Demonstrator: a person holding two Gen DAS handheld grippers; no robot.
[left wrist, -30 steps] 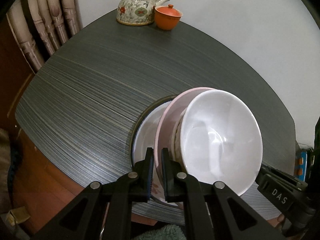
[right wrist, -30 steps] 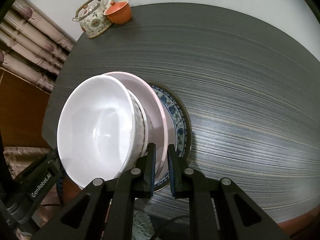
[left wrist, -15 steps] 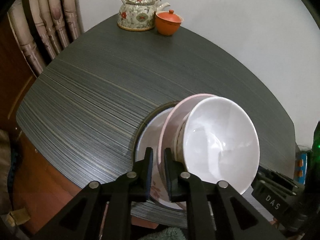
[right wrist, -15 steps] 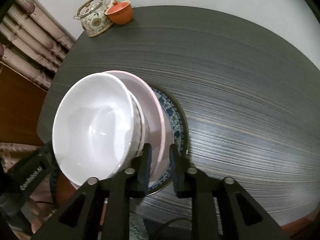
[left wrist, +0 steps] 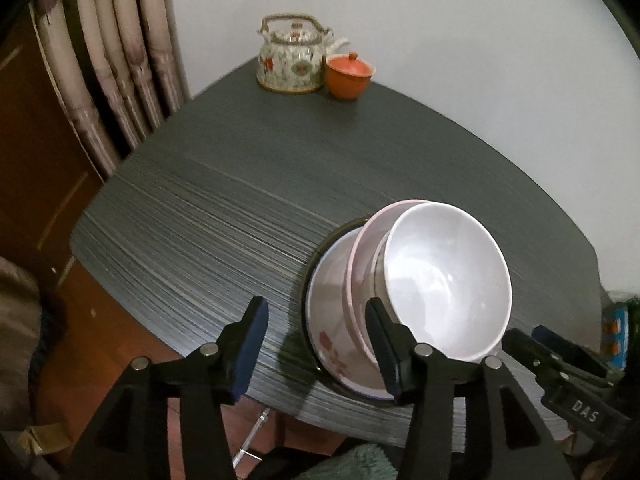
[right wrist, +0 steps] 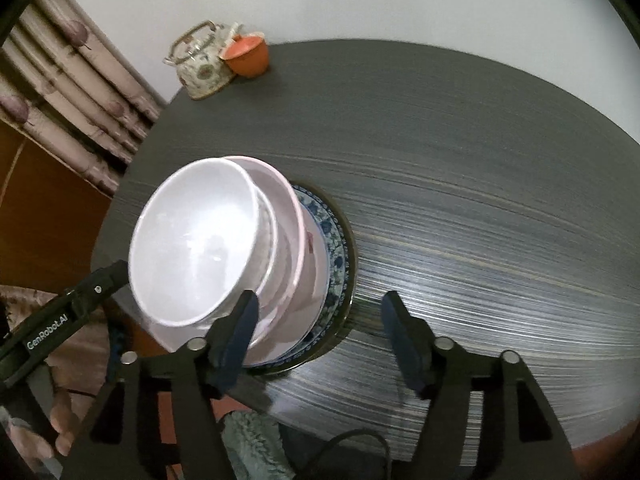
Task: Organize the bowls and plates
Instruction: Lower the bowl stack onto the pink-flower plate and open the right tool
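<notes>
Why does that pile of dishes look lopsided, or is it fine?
Nothing is spilled or broken. The white bowl sits off-centre on the pink plate and blue-patterned plate, near the table edge. Both grippers have just opened, gripping nothing.

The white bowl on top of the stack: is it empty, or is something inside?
Empty. The white bowl shows only its bare glossy inside in both wrist views, with nothing in it.

Black hand-held gripper [left wrist: 318,346], blue pads [left wrist: 249,346]
</notes>
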